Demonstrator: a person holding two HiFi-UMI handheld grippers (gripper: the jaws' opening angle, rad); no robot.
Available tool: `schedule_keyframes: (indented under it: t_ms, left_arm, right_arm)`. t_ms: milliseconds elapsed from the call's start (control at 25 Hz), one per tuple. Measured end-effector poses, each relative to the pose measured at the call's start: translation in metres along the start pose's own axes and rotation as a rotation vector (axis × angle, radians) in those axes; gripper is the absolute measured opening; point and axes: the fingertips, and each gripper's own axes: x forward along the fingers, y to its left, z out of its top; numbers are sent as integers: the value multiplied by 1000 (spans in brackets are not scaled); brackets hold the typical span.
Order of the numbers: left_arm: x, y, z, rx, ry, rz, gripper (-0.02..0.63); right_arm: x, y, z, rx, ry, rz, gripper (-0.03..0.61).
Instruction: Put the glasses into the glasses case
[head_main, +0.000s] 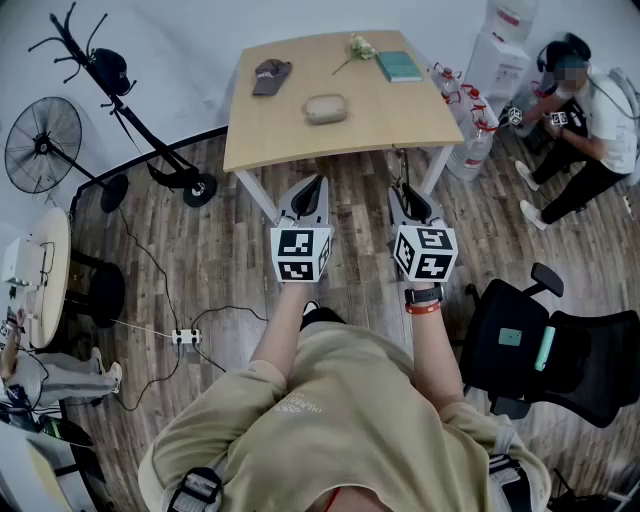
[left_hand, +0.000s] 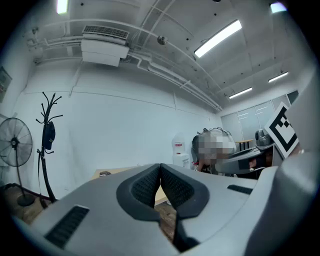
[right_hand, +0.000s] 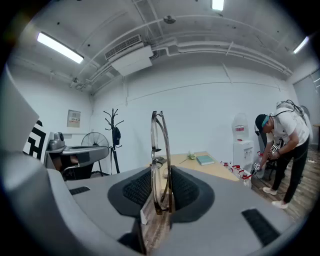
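Observation:
The beige oval glasses case (head_main: 325, 108) lies closed near the middle of the wooden table (head_main: 300, 140). A pair of thin-rimmed glasses (right_hand: 160, 160) stands folded and upright between the pads of my right gripper (right_hand: 161, 175), which is shut on it. In the head view that gripper (head_main: 408, 190) hovers over the floor just short of the table's near edge. My left gripper (head_main: 317, 185) is level beside it, also short of the table. Its pads (left_hand: 172, 186) meet with nothing between them.
On the table are a dark cap (head_main: 270, 75), a flower sprig (head_main: 358, 47) and a green book (head_main: 399, 66). Water bottles (head_main: 470, 120) and a person (head_main: 585, 130) are at the right, a black office chair (head_main: 545, 345) near right. A fan (head_main: 42, 145) and coat stand (head_main: 95, 60) stand left.

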Motion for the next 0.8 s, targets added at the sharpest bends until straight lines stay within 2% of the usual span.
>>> schedule_keyframes:
  t_ms: [200,400,640,800]
  left_arm:
    - [7,5,-2,4,9,4,23]
    - [36,15,-17,-4,33,1,23]
    - [107,63,-41,-26,54,9,23]
    - [164,107,-48,-49,60,26,23]
  right_arm:
    - [8,-4,-1,18,1,-9,115]
    - [41,-14,-8,47,24,-4,115]
    - [131,-16,-13,67,41,37,117]
    - [202,-20,-1,67,56,69,118]
